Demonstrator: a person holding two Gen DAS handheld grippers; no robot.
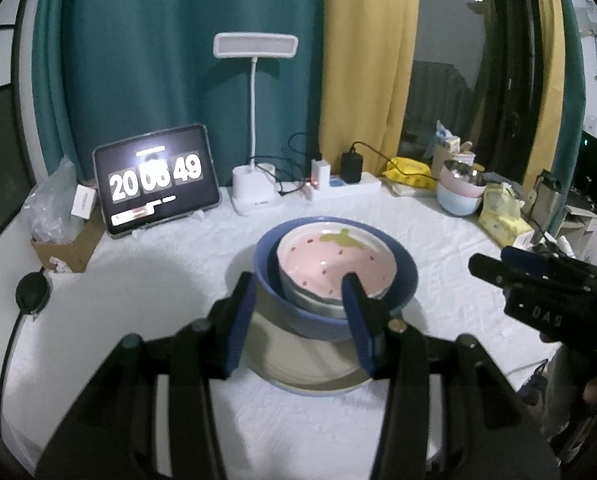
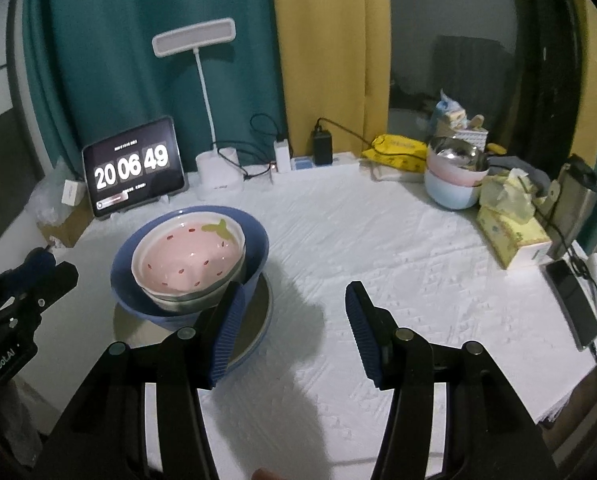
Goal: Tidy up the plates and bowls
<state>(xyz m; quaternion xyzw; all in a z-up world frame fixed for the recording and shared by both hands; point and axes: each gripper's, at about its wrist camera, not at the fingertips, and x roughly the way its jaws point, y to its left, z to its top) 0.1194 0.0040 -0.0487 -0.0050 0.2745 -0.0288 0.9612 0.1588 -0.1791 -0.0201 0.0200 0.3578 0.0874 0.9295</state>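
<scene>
Strawberry bowl (image 1: 334,264) sits mouth-up inside blue bowl (image 1: 402,280); both claws gape empty.

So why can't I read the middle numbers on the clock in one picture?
In the left wrist view, glare washes over the tablet clock, smearing its middle digits; in the right wrist view the same clock reads cleanly. Both views are dim, and the fisheye lens bends the curtains at the edges.

A: Where is the stack?
B: Mid-table (image 2: 378,240). A small bowl (image 2: 186,258) sits in a big bowl (image 2: 254,236), which rests on a plate (image 2: 258,320).
A: And around it?
B: Tablet (image 2: 132,170) at eleven o'clock, lamp (image 2: 218,176) at twelve, more bowls (image 2: 452,184) at two, tissue box (image 2: 512,240) at three.
</scene>
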